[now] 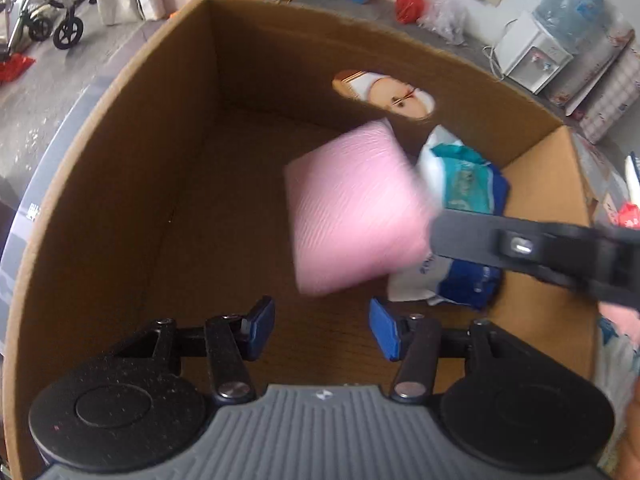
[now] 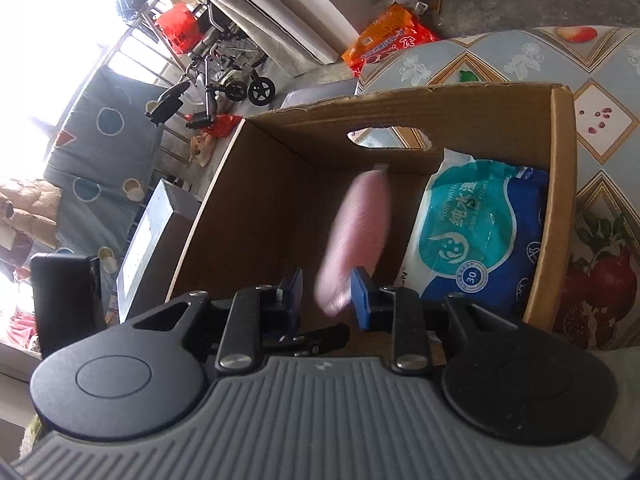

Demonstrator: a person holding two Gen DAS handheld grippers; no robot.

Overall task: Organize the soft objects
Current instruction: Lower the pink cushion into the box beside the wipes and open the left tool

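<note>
The pink sponge pad (image 1: 356, 208) you are carrying hangs inside the cardboard box (image 1: 120, 184), above its floor and toward the right-hand wall, blurred in both views. The right gripper (image 2: 326, 292) has it by one lower edge, and the pad looks pressed mainly against the right blue finger (image 2: 362, 300); the left one seems to stand a little clear, so judge the pinch as slack and be ready for the pad to drop. It reads as light, soft and squashy, with a fine ribbed face that should not slip much; a flat thing like this is best taken across its thin edge, well in from the corner, so it does not swing. Just beside it, the blue-and-white wet-wipe pack (image 2: 484, 236) leans against the box's right wall: a floppy, glossy pouch, likely heavier and more slippery. Your left gripper (image 1: 322, 328) hovers over the box floor near the front edge, its jaws spread with nothing between them.
</note>
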